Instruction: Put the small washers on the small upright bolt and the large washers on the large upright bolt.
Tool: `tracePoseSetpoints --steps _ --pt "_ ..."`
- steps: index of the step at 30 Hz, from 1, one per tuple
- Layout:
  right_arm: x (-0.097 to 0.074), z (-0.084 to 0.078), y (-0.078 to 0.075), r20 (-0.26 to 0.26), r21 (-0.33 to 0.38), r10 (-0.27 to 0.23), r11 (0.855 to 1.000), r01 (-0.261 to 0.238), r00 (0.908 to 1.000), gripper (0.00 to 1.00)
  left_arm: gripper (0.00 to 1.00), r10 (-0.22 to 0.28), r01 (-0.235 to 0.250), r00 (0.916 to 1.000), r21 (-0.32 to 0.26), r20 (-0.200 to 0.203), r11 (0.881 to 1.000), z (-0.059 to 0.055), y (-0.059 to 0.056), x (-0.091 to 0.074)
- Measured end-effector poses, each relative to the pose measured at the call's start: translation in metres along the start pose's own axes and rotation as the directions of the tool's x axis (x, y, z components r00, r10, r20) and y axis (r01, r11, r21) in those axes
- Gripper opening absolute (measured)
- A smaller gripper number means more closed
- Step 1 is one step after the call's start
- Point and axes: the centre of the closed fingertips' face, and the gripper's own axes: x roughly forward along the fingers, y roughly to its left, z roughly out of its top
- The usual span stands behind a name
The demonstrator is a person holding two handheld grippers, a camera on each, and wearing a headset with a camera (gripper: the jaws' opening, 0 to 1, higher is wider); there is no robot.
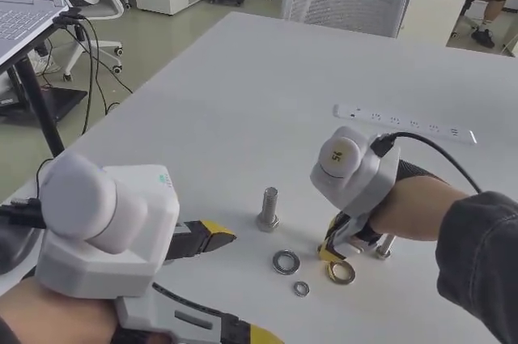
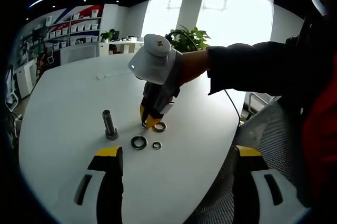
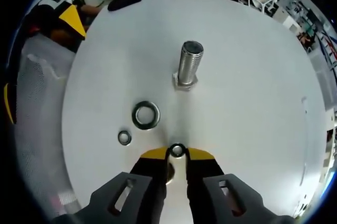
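- We see the left gripper hovering over the near-left corner of the white counter. Its jaws are spread wide with nothing between them.
- The large bolt stands upright on its head a little in from the near edge, with no washer on its thread.
- Just nearer the edge than that bolt lies a dark large washer, flat on the counter, with a second small washer close beside it but not touching.
- The right gripper points down at the counter just right of those two. In the right gripper view we find its jaws drawn together on a small washer pinched at the tips, though we cannot say whether it is lifted off the surface.
- A brass-coloured large washer lies flat under those tips, on the near-edge side.
- The small bolt stands upright just right of the right gripper, partly hidden behind it.
- A white power strip lies further in, towards the far right edge.
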Motion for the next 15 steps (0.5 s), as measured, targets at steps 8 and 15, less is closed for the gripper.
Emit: tracePoseSetpoints --steps 8,15 --pt "-0.0027 0.0012 0.0006 0.002 -0.004 -0.005 1.000 0.005 1.0000 0.13 0.86 0.001 -0.001 1.0000 0.003 -0.002 1.000 -0.0006 0.0003 -0.0006" --pt "-0.0093 0.0015 0.0003 0.006 -0.004 -0.017 1.000 0.017 0.9998 0.13 0.86 -0.003 0.003 1.0000 0.007 -0.007 1.000 -0.0012 -0.0014 0.0000"
